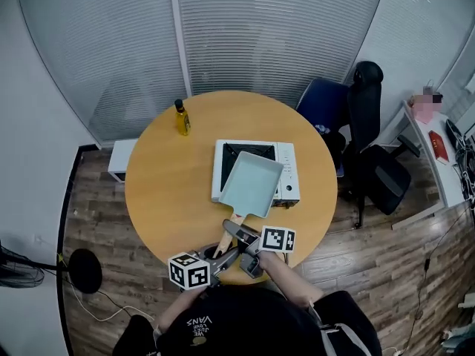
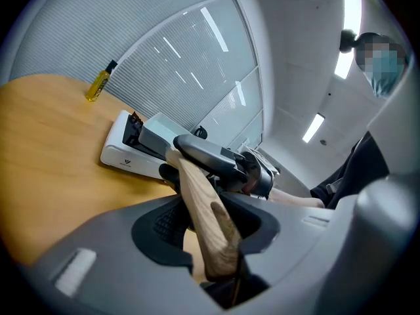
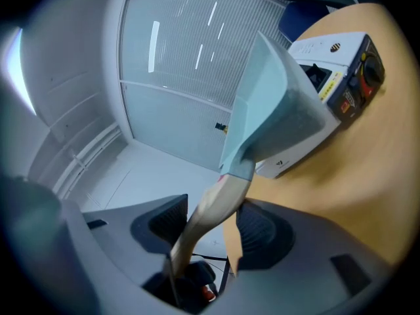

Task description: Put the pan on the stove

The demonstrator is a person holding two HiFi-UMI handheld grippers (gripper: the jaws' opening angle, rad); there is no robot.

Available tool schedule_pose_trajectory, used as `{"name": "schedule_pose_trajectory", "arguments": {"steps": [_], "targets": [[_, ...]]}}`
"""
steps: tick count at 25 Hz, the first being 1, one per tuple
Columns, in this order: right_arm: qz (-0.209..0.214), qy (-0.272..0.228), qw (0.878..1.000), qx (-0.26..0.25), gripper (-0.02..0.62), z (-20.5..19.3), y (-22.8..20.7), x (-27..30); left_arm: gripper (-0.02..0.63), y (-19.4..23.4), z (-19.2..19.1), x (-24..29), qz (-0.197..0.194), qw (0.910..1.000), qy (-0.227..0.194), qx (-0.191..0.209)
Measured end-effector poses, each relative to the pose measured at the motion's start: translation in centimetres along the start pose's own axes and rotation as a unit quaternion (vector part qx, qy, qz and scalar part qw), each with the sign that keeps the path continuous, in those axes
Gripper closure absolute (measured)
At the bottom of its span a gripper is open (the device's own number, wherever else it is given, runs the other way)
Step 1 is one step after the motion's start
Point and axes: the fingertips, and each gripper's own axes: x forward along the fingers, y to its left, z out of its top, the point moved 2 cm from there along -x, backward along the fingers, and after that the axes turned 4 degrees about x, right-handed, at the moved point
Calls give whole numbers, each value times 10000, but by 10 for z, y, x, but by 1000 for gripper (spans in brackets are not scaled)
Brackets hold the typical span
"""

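Over the near side of the portable gas stove (image 1: 289,165), middle of the round desk (image 1: 163,191): pale teal rectangular pan (image 1: 252,185), tilted, apparently in the air rather than seated on the burner. Its wooden handle (image 1: 228,236) runs back to the desk's near edge.

Risks, as judged:
- Whole weight hangs off one long handle. If either grip slackens, the pan could roll about the handle or its far end could drop.
- Pan sits skewed to the stove. Set down like this, one corner could miss the pan supports and rock, or nudge the light stove across the desk.
- Two grippers crowd one short handle and may knock together when letting go.
- Yellow bottle (image 1: 182,118) by the far-left edge stands well apart, so no hazard.

Fingers:
- Left gripper (image 2: 207,225): narrowly set, clenched on the butt end of the handle.
- Right gripper (image 3: 213,225): set wider, grasping the handle further up, nearer the pan.
- Neither touches stove or desk.
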Motion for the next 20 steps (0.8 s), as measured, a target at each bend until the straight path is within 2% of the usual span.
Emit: {"name": "schedule_pose_trajectory", "arguments": {"steps": [11, 20], "targets": [[165, 956, 9952, 97, 383, 57, -29, 2, 474, 11, 23, 65, 747, 9952, -497, -384], [340, 1490, 9882, 114, 380, 80, -48, 7, 472, 23, 29, 98, 1193, 9878, -830, -556]]}}
